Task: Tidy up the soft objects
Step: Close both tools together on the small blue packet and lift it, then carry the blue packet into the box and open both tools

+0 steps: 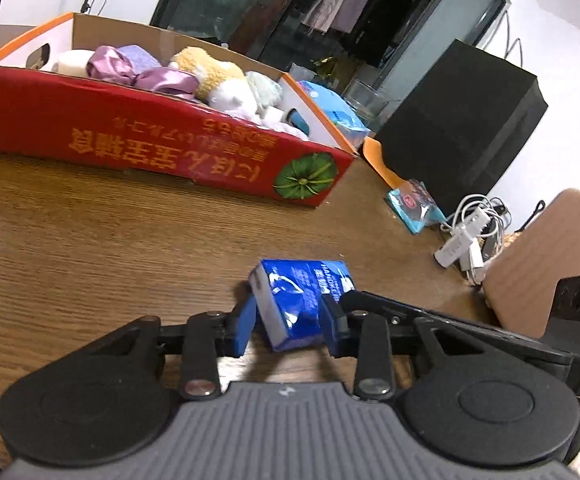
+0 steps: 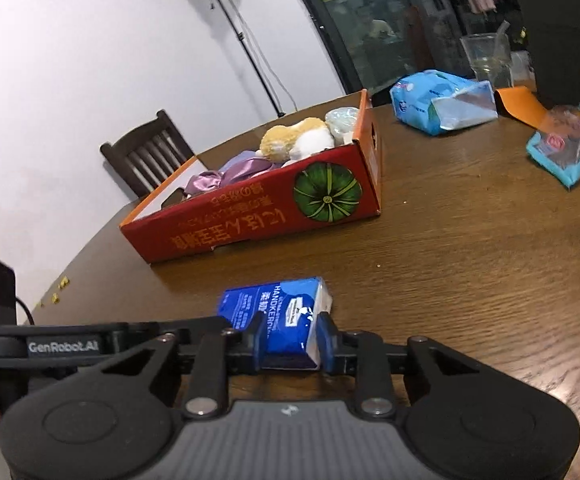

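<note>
Both hand-held grippers close on the same blue tissue pack (image 1: 298, 308), which lies on the brown bench (image 1: 89, 240) near the bottom centre of each view. In the left wrist view, the left hand-held gripper (image 1: 290, 326) has its blue pads against the pack's two sides, the jaws narrowed to the pack's width; the black finger of the other tool reaches in from the right edge and touches the pack's right end. In the right wrist view, the right hand-held gripper (image 2: 290, 340) likewise pinches the pack (image 2: 277, 320) between its pads, jaws nearly closed.

The red box (image 1: 129, 140) sits in the upper left of the left view, open-topped and holding a purple satin cloth (image 1: 129, 70) and a tan and white plush (image 1: 217, 76). To the right of the box lie a pale blue wipes pack (image 2: 438, 102), a small teal packet (image 2: 566, 148) and, at the right of the left view, white cables (image 1: 470, 240) beside a black box (image 1: 470, 120).
</note>
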Motion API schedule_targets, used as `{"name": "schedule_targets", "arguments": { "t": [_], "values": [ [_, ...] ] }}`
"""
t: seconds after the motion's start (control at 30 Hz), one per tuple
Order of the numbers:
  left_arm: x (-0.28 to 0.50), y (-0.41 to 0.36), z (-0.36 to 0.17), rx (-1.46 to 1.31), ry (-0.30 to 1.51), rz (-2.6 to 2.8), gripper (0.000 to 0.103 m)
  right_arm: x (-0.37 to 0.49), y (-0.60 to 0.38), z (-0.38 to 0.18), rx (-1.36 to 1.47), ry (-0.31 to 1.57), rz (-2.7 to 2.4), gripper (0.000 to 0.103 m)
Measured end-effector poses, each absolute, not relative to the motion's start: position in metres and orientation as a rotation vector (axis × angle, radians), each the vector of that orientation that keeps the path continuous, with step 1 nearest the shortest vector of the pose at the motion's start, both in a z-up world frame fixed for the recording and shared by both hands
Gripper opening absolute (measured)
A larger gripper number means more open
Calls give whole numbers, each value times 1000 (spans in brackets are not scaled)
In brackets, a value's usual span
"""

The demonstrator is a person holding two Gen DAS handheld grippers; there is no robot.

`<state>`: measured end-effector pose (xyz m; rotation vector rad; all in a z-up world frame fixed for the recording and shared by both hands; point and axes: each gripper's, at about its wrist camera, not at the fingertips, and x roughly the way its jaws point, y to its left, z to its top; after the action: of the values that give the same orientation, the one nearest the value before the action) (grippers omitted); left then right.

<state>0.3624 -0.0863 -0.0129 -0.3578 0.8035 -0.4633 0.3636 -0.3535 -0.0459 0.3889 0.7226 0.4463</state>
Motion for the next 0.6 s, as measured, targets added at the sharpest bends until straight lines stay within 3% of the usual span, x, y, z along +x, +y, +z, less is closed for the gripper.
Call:
{"name": "schedule_targets", "arguments": {
  "t": [0.1, 0.17, 0.27, 0.6],
  "values": [
    [366, -84, -19, -380, 818, -459, 34, 367, -350, -49, 388, 726, 444, 28],
    [368, -84, -20, -389, 821, -472, 27, 366, -345, -47, 362, 713, 434, 27],
    [360, -88, -15, -356, 807, -447, 25, 359, -343, -44, 357, 703, 413, 20],
    [292, -73, 11, -335, 721, -435, 23, 293, -329, -16, 336, 643, 431, 14]
  ]
}}
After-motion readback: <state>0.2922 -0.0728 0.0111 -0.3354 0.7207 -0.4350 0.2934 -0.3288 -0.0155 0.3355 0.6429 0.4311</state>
